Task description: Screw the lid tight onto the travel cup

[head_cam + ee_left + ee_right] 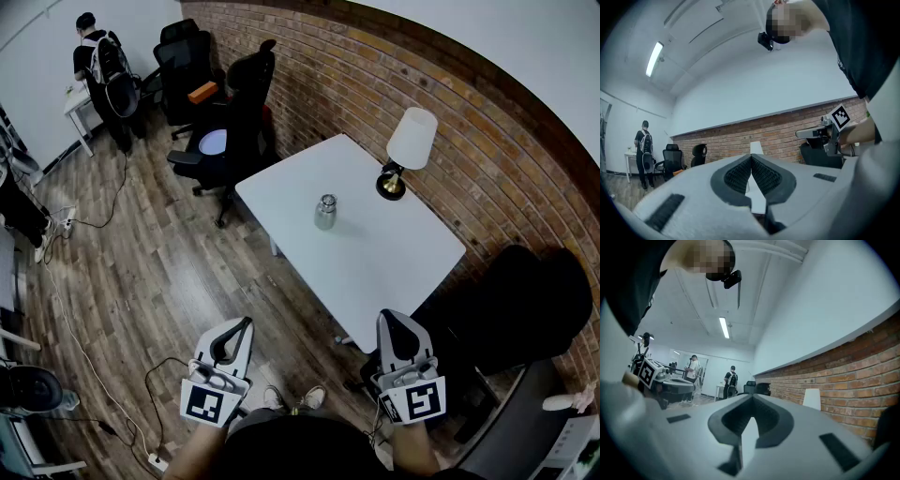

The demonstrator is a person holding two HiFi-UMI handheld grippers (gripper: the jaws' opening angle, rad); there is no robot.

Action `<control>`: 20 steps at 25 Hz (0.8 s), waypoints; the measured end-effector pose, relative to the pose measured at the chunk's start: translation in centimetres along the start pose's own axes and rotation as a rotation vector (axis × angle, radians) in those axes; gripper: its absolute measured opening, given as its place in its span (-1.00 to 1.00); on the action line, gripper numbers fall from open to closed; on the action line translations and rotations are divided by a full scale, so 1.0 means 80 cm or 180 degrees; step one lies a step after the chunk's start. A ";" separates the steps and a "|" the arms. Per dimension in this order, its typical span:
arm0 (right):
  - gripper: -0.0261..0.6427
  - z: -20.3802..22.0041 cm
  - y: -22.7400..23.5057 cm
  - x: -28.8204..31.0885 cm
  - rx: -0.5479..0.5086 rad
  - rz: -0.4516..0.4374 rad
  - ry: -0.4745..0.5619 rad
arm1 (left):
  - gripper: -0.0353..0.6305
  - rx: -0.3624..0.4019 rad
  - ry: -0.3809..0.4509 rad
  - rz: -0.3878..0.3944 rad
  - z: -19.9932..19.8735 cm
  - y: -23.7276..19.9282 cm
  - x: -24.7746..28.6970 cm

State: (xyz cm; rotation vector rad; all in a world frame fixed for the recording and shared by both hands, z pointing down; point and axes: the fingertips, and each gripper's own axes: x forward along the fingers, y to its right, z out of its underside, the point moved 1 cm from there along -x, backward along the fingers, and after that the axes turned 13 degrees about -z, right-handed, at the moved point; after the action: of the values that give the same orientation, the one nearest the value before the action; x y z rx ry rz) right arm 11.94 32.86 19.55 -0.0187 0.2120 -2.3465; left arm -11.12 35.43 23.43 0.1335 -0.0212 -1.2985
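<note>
While both grippers hang low in front of the person, well short of the table (pixel 394 253), nothing is in contact with the work. The left gripper (pixel 242 328) has its jaws pressed together with nothing between them; the left gripper view shows the ribbed pads (pixel 738 176) meeting at the tip. The right gripper (pixel 398 323) is likewise closed and empty.

The travel cup (pixel 325 212) stands upright near the middle of the white table, apart from the table lamp (pixel 408 150) at the edge by the brick wall (pixel 487 169). A lid (pixel 327 199) appears to sit on top of the cup; whether it is threaded on cannot be told at this size.

Handling, by judgement:
- The cup body looks like bare metal. Treat it as rigid, smooth and liable to spin or slip under the pads.
- If empty, it is probably light and may tip or skate on the smooth tabletop.
- Take the body at mid-height with one gripper, across its width, to brace it against rotation.
- Take the lid by its rim with the other gripper and keep it level so the threads do not cross.
- Open both sets of jaws before the approach.
</note>
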 end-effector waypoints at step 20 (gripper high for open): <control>-0.88 0.054 0.015 -0.021 0.0486 -0.0249 0.0011 | -0.82 0.0040 -0.0169 -0.0132 0.024 0.030 0.000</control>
State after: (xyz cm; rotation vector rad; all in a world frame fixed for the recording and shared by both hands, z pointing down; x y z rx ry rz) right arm 14.31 32.62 23.70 0.0527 0.0339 -2.4347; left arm -8.96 35.90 25.61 0.1106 -0.0723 -1.3433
